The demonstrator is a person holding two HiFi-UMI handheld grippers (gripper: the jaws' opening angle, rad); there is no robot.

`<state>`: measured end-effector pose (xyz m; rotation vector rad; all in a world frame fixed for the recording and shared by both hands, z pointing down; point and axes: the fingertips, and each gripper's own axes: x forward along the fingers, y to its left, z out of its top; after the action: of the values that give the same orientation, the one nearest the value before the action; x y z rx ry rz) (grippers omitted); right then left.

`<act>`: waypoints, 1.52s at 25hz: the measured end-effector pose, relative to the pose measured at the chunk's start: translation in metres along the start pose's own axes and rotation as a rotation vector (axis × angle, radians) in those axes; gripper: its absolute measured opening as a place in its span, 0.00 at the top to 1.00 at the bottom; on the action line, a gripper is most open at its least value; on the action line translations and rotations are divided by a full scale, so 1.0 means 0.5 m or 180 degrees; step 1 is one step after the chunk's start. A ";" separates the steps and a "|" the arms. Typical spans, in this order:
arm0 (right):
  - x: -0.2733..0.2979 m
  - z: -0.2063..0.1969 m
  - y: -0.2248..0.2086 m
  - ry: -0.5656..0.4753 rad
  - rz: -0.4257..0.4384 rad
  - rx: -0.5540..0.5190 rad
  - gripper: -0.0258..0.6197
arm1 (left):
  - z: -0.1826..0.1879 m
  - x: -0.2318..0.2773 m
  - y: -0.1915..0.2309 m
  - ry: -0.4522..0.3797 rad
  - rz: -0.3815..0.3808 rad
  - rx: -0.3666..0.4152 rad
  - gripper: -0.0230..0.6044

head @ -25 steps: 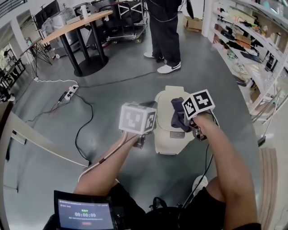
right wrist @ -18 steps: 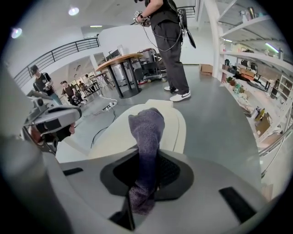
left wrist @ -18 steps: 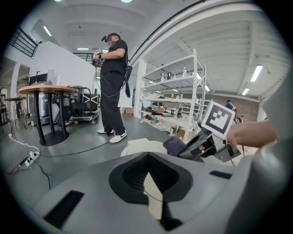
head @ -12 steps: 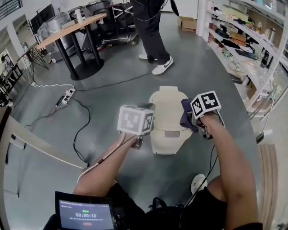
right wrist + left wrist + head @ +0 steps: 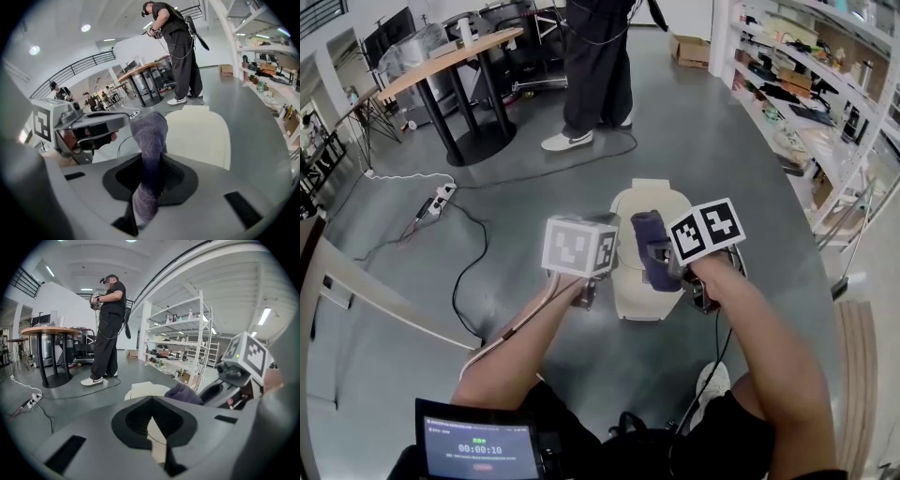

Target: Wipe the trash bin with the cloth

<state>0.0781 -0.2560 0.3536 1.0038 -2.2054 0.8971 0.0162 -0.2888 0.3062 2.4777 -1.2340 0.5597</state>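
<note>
A cream trash bin (image 5: 642, 281) with a rounded lid stands on the grey floor in front of me; it also shows in the left gripper view (image 5: 145, 391) and the right gripper view (image 5: 201, 136). My right gripper (image 5: 147, 187) is shut on a purple cloth (image 5: 150, 140), which sticks up out of its jaws. In the head view the cloth (image 5: 649, 232) hangs over the middle of the lid, beside the right marker cube (image 5: 705, 230). My left gripper (image 5: 157, 441) is at the bin's left side, jaws together with nothing in them; its cube (image 5: 579, 247) hides the jaws from above.
A person (image 5: 595, 66) stands beyond the bin. A power strip (image 5: 441, 197) and cables lie on the floor at left. A round wooden table (image 5: 450, 56) is at the back left, shelving (image 5: 825, 94) along the right. A small screen (image 5: 476, 448) sits at the bottom.
My right gripper has swung the cloth from the bin's right side leftward over the middle of the lid. The standing person has stepped to the left. The left gripper has barely moved.
</note>
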 end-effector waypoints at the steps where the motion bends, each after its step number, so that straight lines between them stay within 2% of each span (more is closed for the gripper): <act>1: 0.011 -0.007 0.023 0.0020 0.0079 0.0000 0.85 | 0.000 -0.002 0.001 -0.0002 0.0009 -0.0011 0.97; 8: 0.087 -0.035 0.145 0.0107 0.0461 0.0116 0.85 | -0.011 -0.043 0.033 -0.0012 0.0066 -0.0028 0.97; 10: 0.090 -0.038 0.147 0.0111 0.0386 0.0060 0.85 | -0.010 -0.052 0.040 -0.0002 0.0107 -0.0044 0.97; 13: 0.091 -0.037 0.119 0.0096 0.0088 -0.0103 0.85 | -0.019 -0.061 0.052 0.0034 0.0123 -0.0066 0.97; 15: 0.086 -0.041 0.097 0.0077 -0.0005 -0.0071 0.85 | -0.024 -0.072 0.055 0.0028 0.0136 -0.0055 0.97; 25: 0.050 -0.066 0.006 -0.0023 -0.0172 0.0222 0.85 | -0.027 -0.088 0.043 0.0043 0.0112 0.0026 0.97; 38: -0.006 -0.087 -0.070 -0.0056 -0.0382 0.0189 0.85 | -0.047 -0.097 -0.021 0.0080 0.0084 -0.0021 0.97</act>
<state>0.1163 -0.2392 0.3907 1.1629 -2.1188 0.9067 -0.0069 -0.2390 0.3024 2.4448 -1.2586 0.5908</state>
